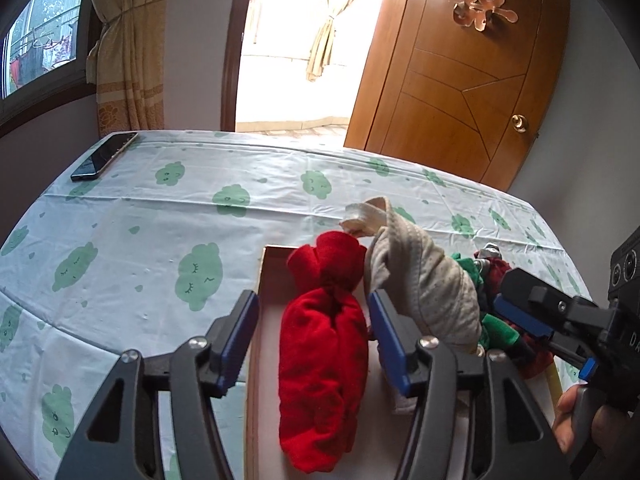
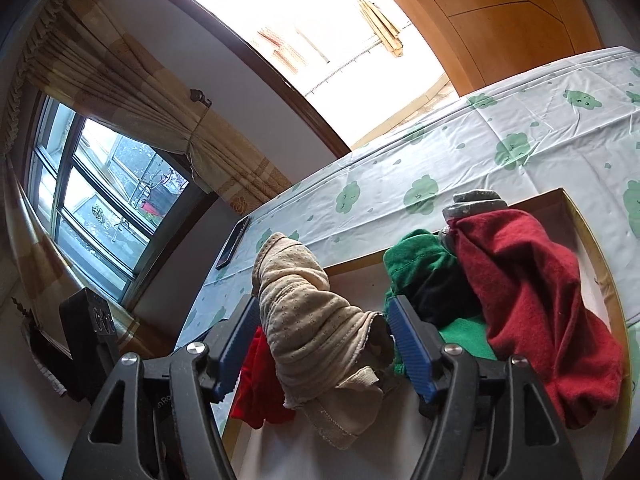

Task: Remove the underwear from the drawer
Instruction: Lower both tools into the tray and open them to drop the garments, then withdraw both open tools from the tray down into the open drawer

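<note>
A shallow tan drawer (image 1: pixel 262 276) lies on the table with rolled underwear in it. My left gripper (image 1: pixel 312 332) is open, its blue pads on either side of a bright red roll (image 1: pixel 320 360), with a gap at the left pad. A beige dotted pair (image 2: pixel 312 328) stands between the pads of my right gripper (image 2: pixel 324 332), which is open and not pressing on it. The beige pair (image 1: pixel 424 280) leans beside the red roll, with the right gripper (image 1: pixel 516 300) behind it. Green (image 2: pixel 416 256) and dark red (image 2: pixel 532 288) garments fill the drawer's right part.
The table wears a white cloth (image 1: pixel 160 220) printed with green clouds. A dark phone (image 1: pixel 105 157) lies at its far left corner. Beyond are a curtained window (image 2: pixel 100 200), a bright doorway and a wooden door (image 1: pixel 460 80). A hand (image 1: pixel 568 420) holds the right gripper's handle.
</note>
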Demonstrator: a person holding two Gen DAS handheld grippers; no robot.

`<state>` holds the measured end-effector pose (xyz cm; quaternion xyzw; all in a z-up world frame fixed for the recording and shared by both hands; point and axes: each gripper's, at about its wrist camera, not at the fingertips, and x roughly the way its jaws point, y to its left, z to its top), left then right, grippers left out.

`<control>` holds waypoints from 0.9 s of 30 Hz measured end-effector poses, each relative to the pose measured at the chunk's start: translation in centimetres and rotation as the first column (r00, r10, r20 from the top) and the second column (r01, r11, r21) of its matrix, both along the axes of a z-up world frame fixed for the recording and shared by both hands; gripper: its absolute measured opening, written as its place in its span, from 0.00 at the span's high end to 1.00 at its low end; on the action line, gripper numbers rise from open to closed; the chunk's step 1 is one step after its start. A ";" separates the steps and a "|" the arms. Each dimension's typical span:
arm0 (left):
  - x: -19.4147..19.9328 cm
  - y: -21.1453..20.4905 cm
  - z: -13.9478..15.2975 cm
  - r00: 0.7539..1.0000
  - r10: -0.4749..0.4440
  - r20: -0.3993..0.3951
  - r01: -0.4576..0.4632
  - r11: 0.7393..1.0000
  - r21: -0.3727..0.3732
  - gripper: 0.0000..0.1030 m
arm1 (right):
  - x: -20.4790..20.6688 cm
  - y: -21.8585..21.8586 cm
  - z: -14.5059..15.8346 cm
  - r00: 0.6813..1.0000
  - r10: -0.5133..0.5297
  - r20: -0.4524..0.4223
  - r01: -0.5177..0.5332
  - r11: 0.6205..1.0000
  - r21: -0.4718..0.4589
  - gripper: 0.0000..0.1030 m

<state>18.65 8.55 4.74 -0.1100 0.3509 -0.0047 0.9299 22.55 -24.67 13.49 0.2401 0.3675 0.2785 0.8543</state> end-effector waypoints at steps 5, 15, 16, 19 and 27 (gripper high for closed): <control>-2.0 0.1 0.1 0.999 -0.005 0.051 0.005 1.000 -0.008 0.37 | -1.8 -1.0 0.6 1.000 0.014 0.010 -0.014 1.000 0.001 0.32; -4.8 -0.8 -0.1 0.995 -0.051 0.087 0.054 0.998 -0.031 0.34 | -7.1 -1.2 1.4 0.990 0.125 0.063 -0.127 0.992 0.017 0.26; -5.2 -0.9 -0.2 0.994 -0.059 0.089 0.062 0.997 -0.038 0.34 | -7.7 -1.2 1.4 0.988 0.141 0.069 -0.142 0.990 0.014 0.26; -6.6 -1.3 -0.2 0.992 -0.079 0.100 0.083 0.996 -0.040 0.34 | -9.6 -1.2 1.7 0.978 0.183 0.099 -0.182 0.983 -0.018 0.26; -11.7 -2.5 0.0 0.978 -0.138 0.158 0.150 0.986 -0.069 0.34 | -15.5 -3.4 1.7 0.945 0.257 0.200 -0.235 0.964 -0.125 0.26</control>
